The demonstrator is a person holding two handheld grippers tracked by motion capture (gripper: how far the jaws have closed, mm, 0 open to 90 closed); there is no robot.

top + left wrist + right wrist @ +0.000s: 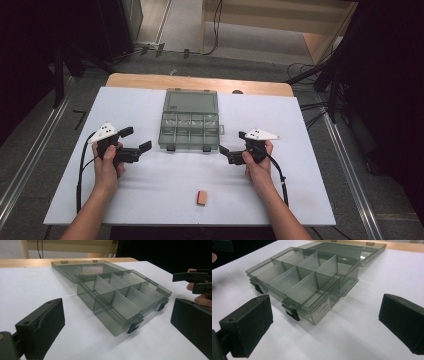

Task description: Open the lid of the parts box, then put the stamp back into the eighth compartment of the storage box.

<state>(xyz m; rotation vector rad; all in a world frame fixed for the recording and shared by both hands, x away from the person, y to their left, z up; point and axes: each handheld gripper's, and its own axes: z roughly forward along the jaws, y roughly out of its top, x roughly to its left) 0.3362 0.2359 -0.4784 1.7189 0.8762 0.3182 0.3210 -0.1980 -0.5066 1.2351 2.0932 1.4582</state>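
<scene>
1. White board covers the table (150,200), with dark floor and cables around it; both grippers hover low over the board on either side of a clear compartment box (190,131).
2. Left gripper (134,138): jaws spread wide and holding nothing, angled toward the box's left front corner. In the left gripper view the box (120,300) lies between and beyond the two black pads, not touching them.
3. Right gripper (232,143): jaws likewise wide apart and empty, facing the box's right front corner; in the right gripper view the box (304,280) sits ahead of the pads with bare board between.
4. Box: open, its lid (191,101) folded flat back, compartments apparently empty, two dark latches (171,148) at the front edge.
5. Small orange block (202,197): well apart from both grippers, near the board's front edge.
6. Risks, as I judge them:
   - The light box may slide on the smooth board if one jaw pushes it before the other steadies it.
   - Pinching a thin wall could flex it or tip the box.
   - Turning for the block, a trailing cable could drag across the board and nudge it.
</scene>
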